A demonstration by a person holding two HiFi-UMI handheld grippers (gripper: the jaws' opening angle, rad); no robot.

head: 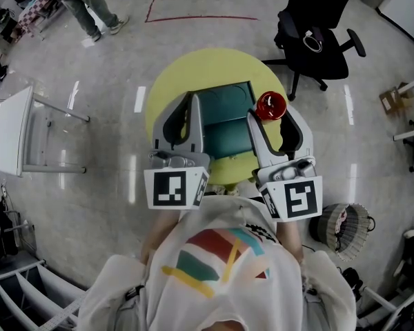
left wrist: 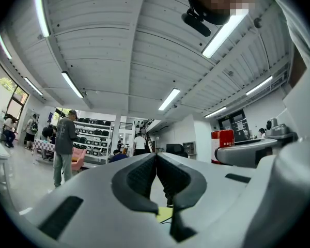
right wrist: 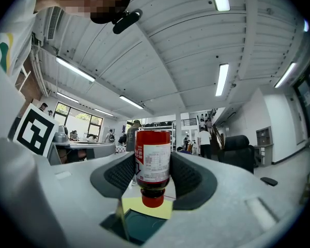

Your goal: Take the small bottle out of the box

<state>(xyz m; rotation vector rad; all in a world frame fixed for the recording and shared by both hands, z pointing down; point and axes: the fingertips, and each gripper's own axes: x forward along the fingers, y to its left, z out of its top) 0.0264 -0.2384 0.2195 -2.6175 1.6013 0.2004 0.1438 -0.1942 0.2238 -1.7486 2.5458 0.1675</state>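
Observation:
The small bottle (head: pixel 271 106) is red with a white label and a red cap. My right gripper (head: pixel 263 113) is shut on it. In the right gripper view the bottle (right wrist: pixel 153 161) hangs cap down between the ribbed pads (right wrist: pixel 119 174), above the green box (right wrist: pixel 137 226). The open green box (head: pixel 224 112) stands on the round yellow table (head: pixel 186 67). My left gripper (head: pixel 193 101) hovers over the box's left side. Its jaws meet in the left gripper view (left wrist: pixel 156 161), with nothing between them. From there the bottle (left wrist: pixel 222 138) shows at the right.
A black office chair (head: pixel 317 40) stands behind the table to the right. A white frame table (head: pixel 14 129) is at the left and a round basket (head: pixel 346 227) at the lower right. A person (head: pixel 90 5) walks at the far left.

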